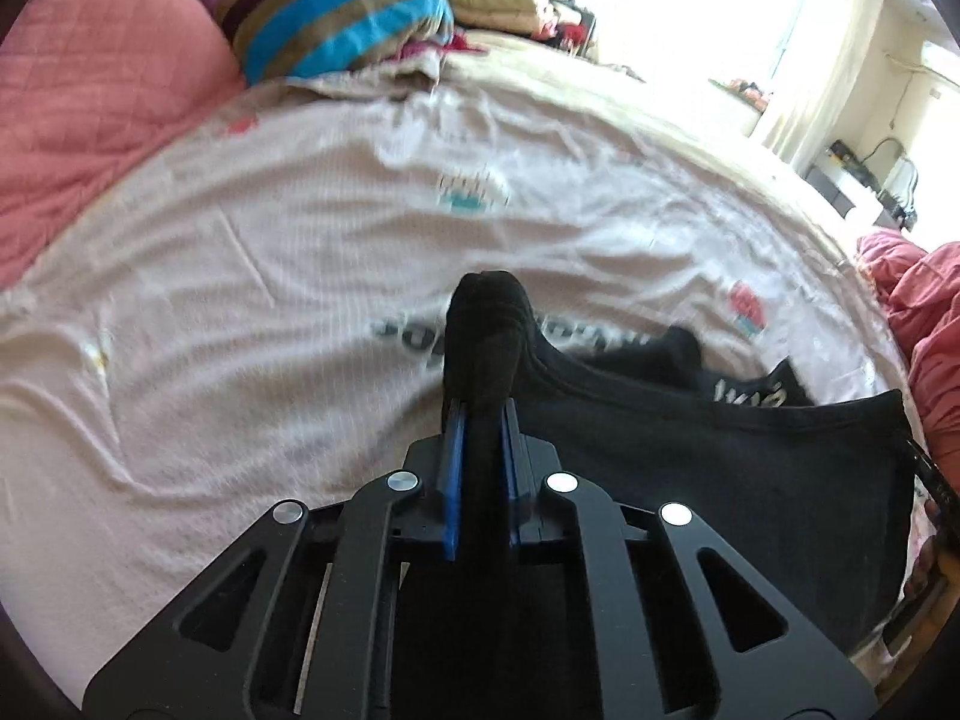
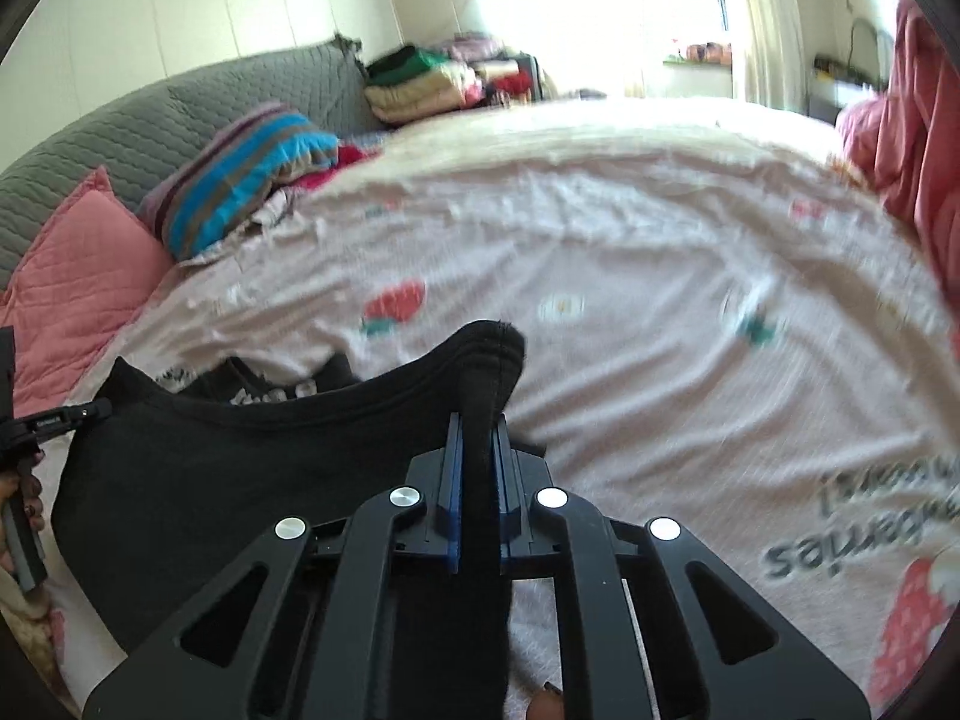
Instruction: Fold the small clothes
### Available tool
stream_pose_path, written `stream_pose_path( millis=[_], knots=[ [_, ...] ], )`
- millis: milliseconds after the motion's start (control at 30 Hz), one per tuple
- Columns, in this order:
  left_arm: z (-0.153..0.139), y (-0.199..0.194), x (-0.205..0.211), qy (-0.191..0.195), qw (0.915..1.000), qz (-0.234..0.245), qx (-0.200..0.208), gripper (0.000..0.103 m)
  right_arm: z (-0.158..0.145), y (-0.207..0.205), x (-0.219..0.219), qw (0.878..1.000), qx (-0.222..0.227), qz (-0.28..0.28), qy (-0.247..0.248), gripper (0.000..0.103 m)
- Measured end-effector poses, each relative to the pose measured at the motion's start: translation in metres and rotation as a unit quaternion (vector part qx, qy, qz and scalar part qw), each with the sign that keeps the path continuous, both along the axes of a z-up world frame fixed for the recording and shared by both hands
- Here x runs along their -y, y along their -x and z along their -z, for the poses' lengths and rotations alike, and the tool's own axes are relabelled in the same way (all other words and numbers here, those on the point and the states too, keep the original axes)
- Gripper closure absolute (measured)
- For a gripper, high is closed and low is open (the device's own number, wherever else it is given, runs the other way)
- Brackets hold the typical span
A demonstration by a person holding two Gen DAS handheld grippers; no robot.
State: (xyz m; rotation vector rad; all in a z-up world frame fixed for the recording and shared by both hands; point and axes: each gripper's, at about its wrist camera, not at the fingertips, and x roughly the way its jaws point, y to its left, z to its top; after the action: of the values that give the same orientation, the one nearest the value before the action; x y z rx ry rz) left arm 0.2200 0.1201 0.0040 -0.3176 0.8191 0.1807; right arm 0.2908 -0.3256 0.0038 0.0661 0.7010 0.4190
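Observation:
A black garment with white lettering (image 1: 720,456) hangs stretched between both grippers above a pink bedsheet. My left gripper (image 1: 480,414) is shut on its left corner, and a bunch of black cloth sticks up past the blue pads (image 1: 451,468). In the right wrist view the same black garment (image 2: 210,468) spreads to the left. My right gripper (image 2: 477,426) is shut on its right corner, with cloth bulging above the fingers. The left gripper's tip and a hand (image 2: 18,498) show at that view's left edge.
The pink sheet with strawberry prints (image 2: 660,300) covers the bed. A pink pillow (image 1: 90,120) and a striped blue cushion (image 1: 336,18) lie at the head, with a folded pile of clothes (image 2: 420,84) behind. Pink bedding (image 1: 924,324) bunches at the right edge.

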Motion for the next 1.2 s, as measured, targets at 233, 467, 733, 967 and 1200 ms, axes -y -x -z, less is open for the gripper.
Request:
stream_pose_path(
  millis=[233,467,733,967,1200],
  knots=[
    [0.012,-0.013,-0.002,-0.011,0.9997,-0.009,-0.019,0.099,0.02,-0.014,-0.005,0.999,-0.021,0.02,0.034,0.096],
    [0.024,-0.01,-0.007,-0.002,0.9995,-0.016,-0.026,0.097,0.033,-0.015,-0.009,0.997,-0.036,0.027,0.06,0.095],
    [0.015,0.0,-0.008,-0.007,0.9996,-0.017,-0.021,0.083,0.028,0.001,-0.003,0.995,-0.03,0.052,0.074,0.063],
    [0.002,0.017,0.0,-0.01,0.9998,-0.011,-0.012,0.068,0.007,0.04,-0.017,0.998,0.0,0.007,0.068,0.052],
    [-0.005,0.043,0.014,-0.003,0.9999,0.007,-0.009,0.057,0.003,0.077,-0.043,0.996,-0.002,-0.052,0.076,0.033]
  ],
)
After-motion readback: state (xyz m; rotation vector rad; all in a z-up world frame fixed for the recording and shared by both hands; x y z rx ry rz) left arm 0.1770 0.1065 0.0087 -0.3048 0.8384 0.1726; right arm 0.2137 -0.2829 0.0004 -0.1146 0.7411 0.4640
